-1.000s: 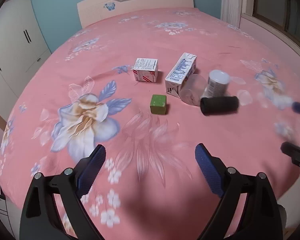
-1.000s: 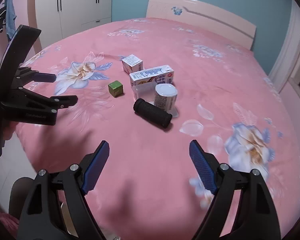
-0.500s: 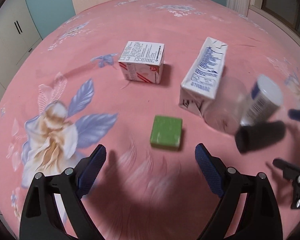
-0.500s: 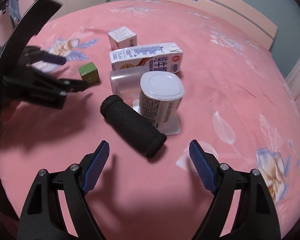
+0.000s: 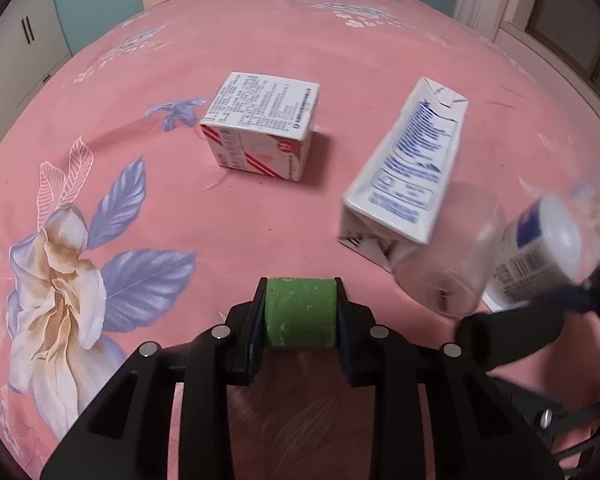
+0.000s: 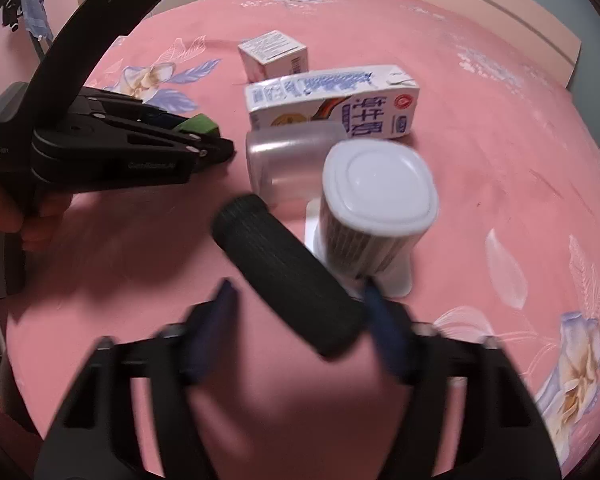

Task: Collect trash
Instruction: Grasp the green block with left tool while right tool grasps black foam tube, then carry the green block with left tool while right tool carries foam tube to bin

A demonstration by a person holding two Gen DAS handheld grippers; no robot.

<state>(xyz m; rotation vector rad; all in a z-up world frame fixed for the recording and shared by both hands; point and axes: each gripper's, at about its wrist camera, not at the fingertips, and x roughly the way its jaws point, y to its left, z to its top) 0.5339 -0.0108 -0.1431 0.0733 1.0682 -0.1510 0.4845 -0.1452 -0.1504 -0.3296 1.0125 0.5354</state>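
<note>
On the pink flowered bed (image 5: pixel 284 40), the left gripper (image 5: pixel 300 312) had just closed on the small green block (image 5: pixel 301 312), its blue pads pressed flat against both sides of the block low in the left wrist view; in the right wrist view the same gripper (image 6: pixel 204 136) reached in from the left, held by a hand (image 6: pixel 16 216), with the green block (image 6: pixel 200 125) showing at its tip. The right gripper (image 6: pixel 300 300) had its jaws just drawn inward around the near end of the black ribbed cylinder (image 6: pixel 288 272), which lay tilted across the bedspread; the blue pads (image 6: pixel 380 312) were blurred, one close at the cylinder's right side and the other still a little off its left, so a firm grip could not be made out. Just behind the cylinder stood a white-lidded container (image 6: pixel 376 208) on a flat white piece (image 6: pixel 396 276), and touching it on the far side lay a clear plastic cup (image 6: pixel 292 160) on its side. Behind the cup a long milk carton (image 6: pixel 332 108) lay flat, and farther back sat a small white and red box (image 6: pixel 274 54). From the left wrist view the box (image 5: pixel 260 124) was well apart from the carton (image 5: pixel 412 172), whose near end overlapped the clear cup (image 5: pixel 448 256).
</note>
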